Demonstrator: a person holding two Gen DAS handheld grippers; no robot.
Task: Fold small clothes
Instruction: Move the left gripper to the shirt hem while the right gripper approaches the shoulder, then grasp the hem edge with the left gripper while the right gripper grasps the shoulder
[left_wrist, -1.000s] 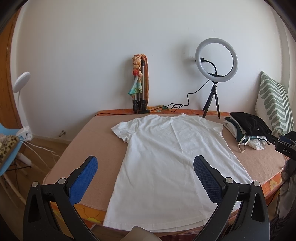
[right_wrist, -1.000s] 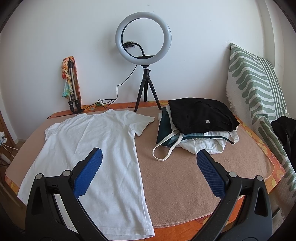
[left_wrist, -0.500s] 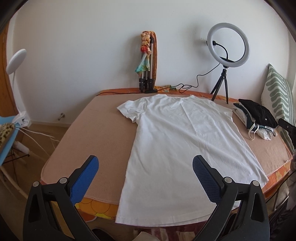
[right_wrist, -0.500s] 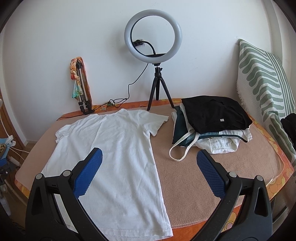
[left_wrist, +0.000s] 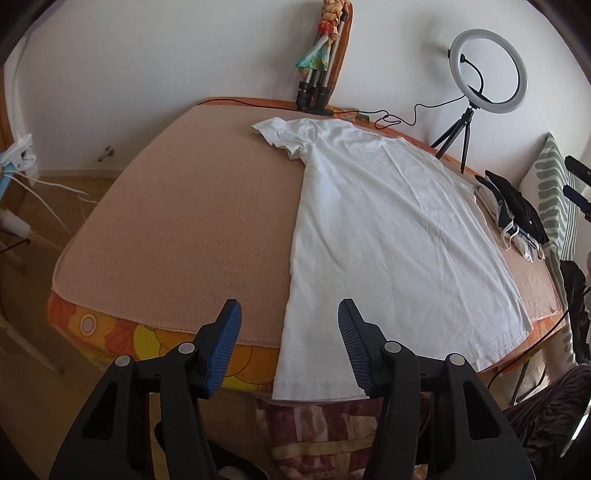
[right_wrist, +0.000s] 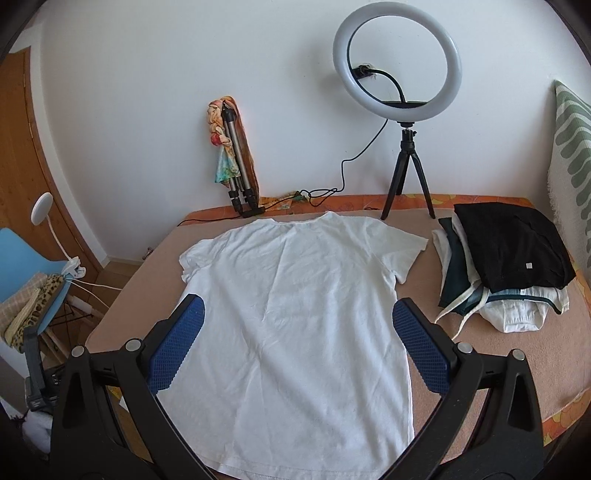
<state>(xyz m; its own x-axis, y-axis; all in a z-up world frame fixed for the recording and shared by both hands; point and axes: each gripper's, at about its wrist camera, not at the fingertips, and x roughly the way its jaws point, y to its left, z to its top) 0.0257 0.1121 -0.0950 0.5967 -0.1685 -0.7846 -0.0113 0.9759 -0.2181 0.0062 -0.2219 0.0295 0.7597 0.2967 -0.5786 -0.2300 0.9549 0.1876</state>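
A white T-shirt (right_wrist: 295, 314) lies flat on the tan-covered bed (left_wrist: 177, 221), hem at the near edge. The left gripper (left_wrist: 290, 332) is closing above the hem corner, nothing pinched; the right gripper (right_wrist: 297, 339) hangs spread wide, empty. Beside the shirt sits a pile of folded clothes (right_wrist: 506, 266); a ring light (right_wrist: 397, 62) and folded tripod (right_wrist: 236, 166) stand behind.

**White T-shirt spread flat on the bed**

The white T-shirt (right_wrist: 295, 314) lies unfolded, sleeves out, collar far from the right gripper (right_wrist: 295, 343), hem nearest. Its lower left corner lies between the closing jaws of the left gripper (left_wrist: 288, 345).
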